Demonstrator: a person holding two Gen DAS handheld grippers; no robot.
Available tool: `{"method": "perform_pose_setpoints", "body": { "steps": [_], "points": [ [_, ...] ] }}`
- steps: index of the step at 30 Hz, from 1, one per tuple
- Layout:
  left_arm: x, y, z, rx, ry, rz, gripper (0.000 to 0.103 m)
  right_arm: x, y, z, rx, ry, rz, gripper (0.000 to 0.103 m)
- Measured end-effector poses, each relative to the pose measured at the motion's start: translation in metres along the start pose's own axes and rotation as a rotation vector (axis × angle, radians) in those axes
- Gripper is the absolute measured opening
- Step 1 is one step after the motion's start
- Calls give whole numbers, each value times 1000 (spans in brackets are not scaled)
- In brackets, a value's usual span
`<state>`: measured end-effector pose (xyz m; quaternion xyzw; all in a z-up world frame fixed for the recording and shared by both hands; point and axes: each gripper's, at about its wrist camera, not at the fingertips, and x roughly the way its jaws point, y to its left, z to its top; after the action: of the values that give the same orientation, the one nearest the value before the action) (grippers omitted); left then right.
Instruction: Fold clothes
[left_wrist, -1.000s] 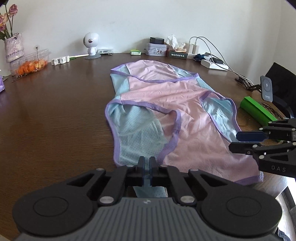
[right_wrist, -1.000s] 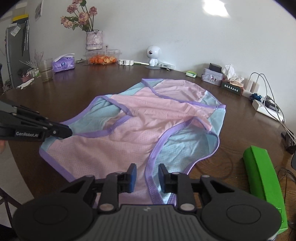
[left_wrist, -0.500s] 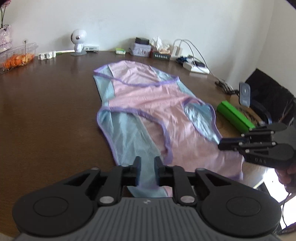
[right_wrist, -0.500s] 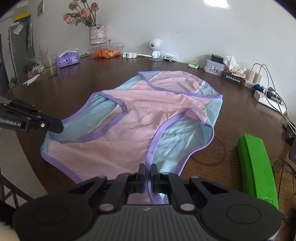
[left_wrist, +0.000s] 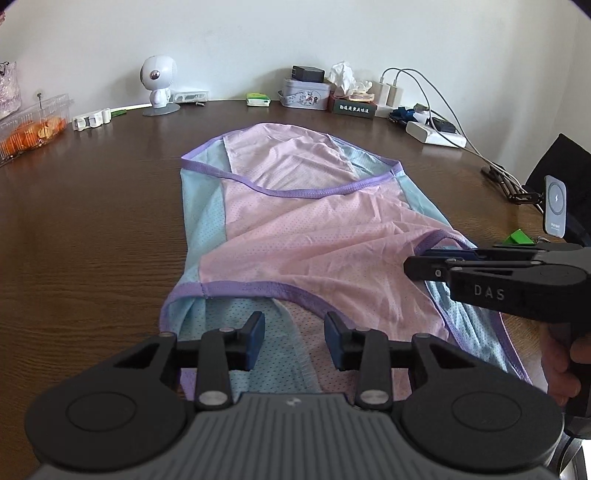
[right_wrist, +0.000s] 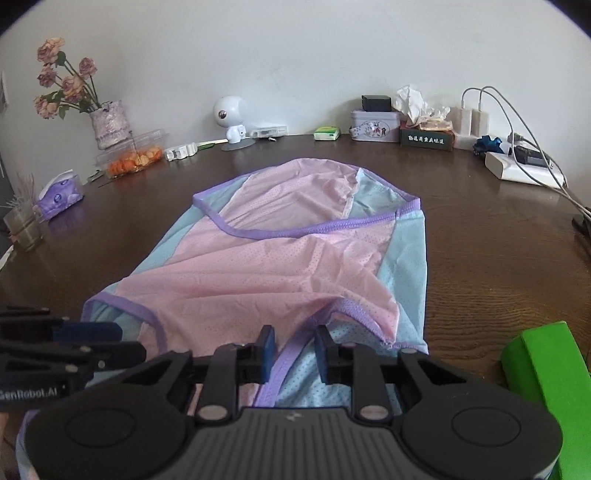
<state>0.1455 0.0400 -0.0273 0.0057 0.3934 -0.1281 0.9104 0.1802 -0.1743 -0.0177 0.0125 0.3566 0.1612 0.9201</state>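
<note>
A pink and light-blue mesh top (left_wrist: 303, 236) with purple trim lies lengthwise on the brown table (left_wrist: 92, 240), its near part doubled over so a purple hem crosses the middle. My left gripper (left_wrist: 294, 341) stands open just above the near blue panel, its pads off the cloth. Seen from the side, my right gripper (left_wrist: 415, 262) hovers at the top's right edge. In the right wrist view the top (right_wrist: 266, 266) fills the centre. There my right gripper (right_wrist: 295, 349) is opening, a purple strap running loose between its jaws, and my left gripper (right_wrist: 129, 341) shows at the left.
A green box (right_wrist: 543, 369) sits close on the right. A power strip with cables (left_wrist: 436, 134) and a phone stand (left_wrist: 556, 206) line the right edge. A fruit container (left_wrist: 29, 129), a white figurine (left_wrist: 159, 83), tins, a vase (right_wrist: 109, 123) and a glass (right_wrist: 24, 225) ring the far side.
Both grippers moved forward over the top, and its near part now lies folded over. The left jaws, shut on blue cloth, have parted. The right jaws closed on the strap, then parted.
</note>
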Motion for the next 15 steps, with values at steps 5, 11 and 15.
{"method": "perform_pose_setpoints", "body": {
  "steps": [5,11,15],
  "points": [
    [-5,-6,-3,19,-5,-13,17,-19,11,-7,-76,-20,28,1],
    [-22,-9,-22,40,9,-35,13,-52,6,-28,-93,59,99,2],
    [-35,9,-17,10,-67,98,26,-71,0,-29,-61,20,103,21]
  ]
}}
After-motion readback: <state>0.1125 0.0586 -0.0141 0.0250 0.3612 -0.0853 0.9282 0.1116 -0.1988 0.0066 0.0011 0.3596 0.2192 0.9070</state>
